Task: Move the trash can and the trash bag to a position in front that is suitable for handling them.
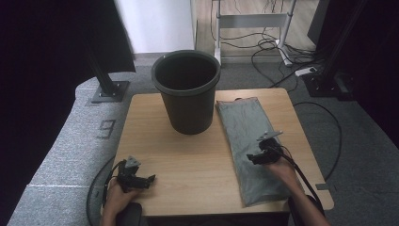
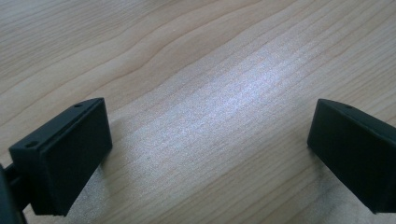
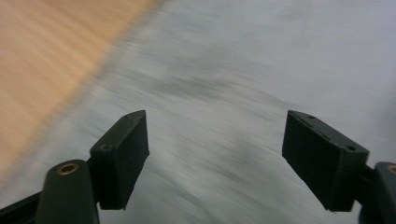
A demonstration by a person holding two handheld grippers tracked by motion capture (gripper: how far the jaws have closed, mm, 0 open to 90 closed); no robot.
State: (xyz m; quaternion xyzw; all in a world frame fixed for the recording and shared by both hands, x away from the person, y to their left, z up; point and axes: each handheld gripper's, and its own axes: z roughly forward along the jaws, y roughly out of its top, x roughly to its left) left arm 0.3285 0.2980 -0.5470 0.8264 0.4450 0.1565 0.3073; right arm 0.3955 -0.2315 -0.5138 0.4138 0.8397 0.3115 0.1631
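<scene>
A flat, grey, folded plastic bag (image 1: 251, 148) lies on the right half of the light wooden table (image 1: 188, 165), just to the right of the dark green round plastic bin (image 1: 187, 89) that stands upright and open near the table's far edge. The bag's long axis runs from beside the bin back toward the person, slanting slightly rightward, so its near end reaches the table's front edge while its far end sits level with the bin's base.

The right gripper (image 1: 256, 157) hovers directly over the middle of this bag, pointing left across its short axis toward the bag's left edge. In the right gripper view its jaws stand wide apart with nothing between them, and the grey sheet (image 3: 243, 70) fills the ground below and ahead, with bare wood at the upper left; the picture is blurred, so fine creases cannot be read. This hand is plainly the nearer one, and a grasp would likely mean dropping straight down onto the sheet.

The left gripper (image 1: 149, 179) is at the front left of the table, well apart from both bag and bin, aimed rightward. Its jaws are also spread and hold nothing, with only wood grain (image 2: 205, 93) between them.

The bag looks thin, limp, smooth and matte, with a neatly folded rectangular outline.
</scene>
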